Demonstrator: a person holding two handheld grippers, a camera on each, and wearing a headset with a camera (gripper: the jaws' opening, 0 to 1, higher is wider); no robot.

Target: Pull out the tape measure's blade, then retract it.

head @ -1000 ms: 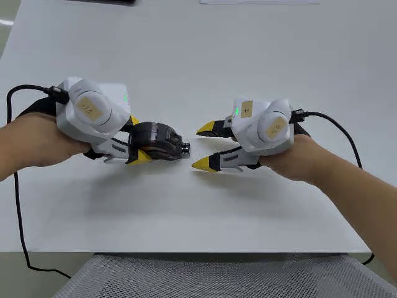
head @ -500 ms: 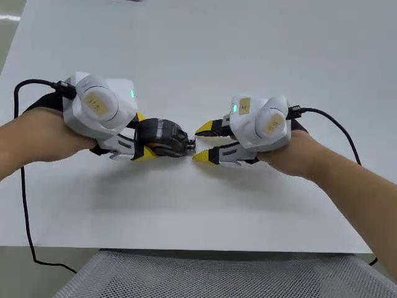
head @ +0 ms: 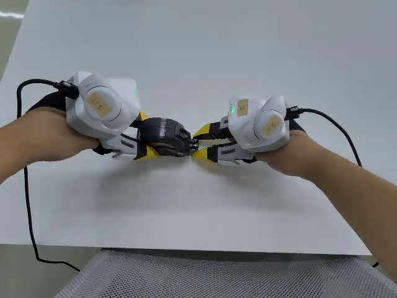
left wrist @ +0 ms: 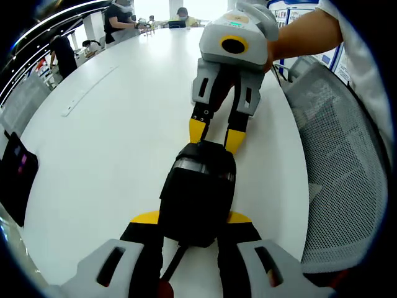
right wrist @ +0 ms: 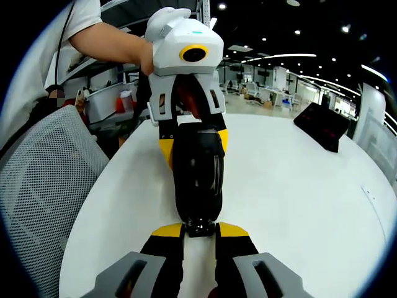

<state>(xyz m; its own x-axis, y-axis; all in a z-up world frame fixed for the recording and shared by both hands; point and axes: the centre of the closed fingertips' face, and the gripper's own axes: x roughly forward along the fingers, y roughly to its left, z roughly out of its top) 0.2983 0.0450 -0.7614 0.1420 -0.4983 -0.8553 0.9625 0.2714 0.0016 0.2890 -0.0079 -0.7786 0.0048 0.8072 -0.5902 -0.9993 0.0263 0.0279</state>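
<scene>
Two hand-held grippers meet tip to tip over the white bench point(head: 248, 49), close to the middle of its near edge.

1. The left gripper point(head: 144, 136) point(left wrist: 192, 218) is clamped on a dark grey, rounded plastic tape measure point(head: 165, 138) point(left wrist: 198, 189) point(right wrist: 198, 167). One yellow-tipped jaw bears on each flat side of the case. The case lies lengthwise along the jaws, with its nose pointing at the other gripper. It appears to be held just clear of the bench surface, with its shadow lying below it.

2. The right gripper point(head: 200, 142) point(right wrist: 200, 232) point(left wrist: 216, 136) is narrowed to a small gap. Its yellow tips stand on either side of the small dark end hook point(right wrist: 200, 226) at the nose of the tape measure. Whether they actually press on the hook cannot be told.

3. No length of blade is visible between the hook and the case.

4. A grey mesh chair back point(head: 217, 276) sits just below the near edge of the bench.
</scene>
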